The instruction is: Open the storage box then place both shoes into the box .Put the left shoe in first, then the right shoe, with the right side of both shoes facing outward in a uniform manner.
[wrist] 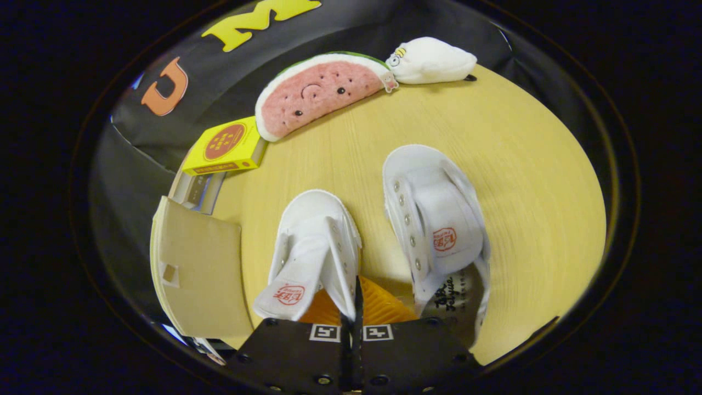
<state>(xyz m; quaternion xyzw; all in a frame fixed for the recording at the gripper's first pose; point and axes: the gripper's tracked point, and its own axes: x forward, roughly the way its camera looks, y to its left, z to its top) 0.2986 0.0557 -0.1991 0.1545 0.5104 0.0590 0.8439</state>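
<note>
I have the gripper [355, 299] at the bottom centre of the frame with its fingers drawn together, clamped on the inner side wall of the left shoe [312, 252], near the heel opening. The right shoe [436, 219] lies just beside it to the right on the wooden table [526, 181], untouched. The storage box [197, 269] sits at the lower left with its flap raised, so I judge step 1, opening, done. Neither of the 2 shoes is in the box yet; both placements remain. A watermelon plush [321, 93], a white plush [433, 61] and a yellow carton [226, 147] sit in the upper part of the frame, well apart from the work.
</note>
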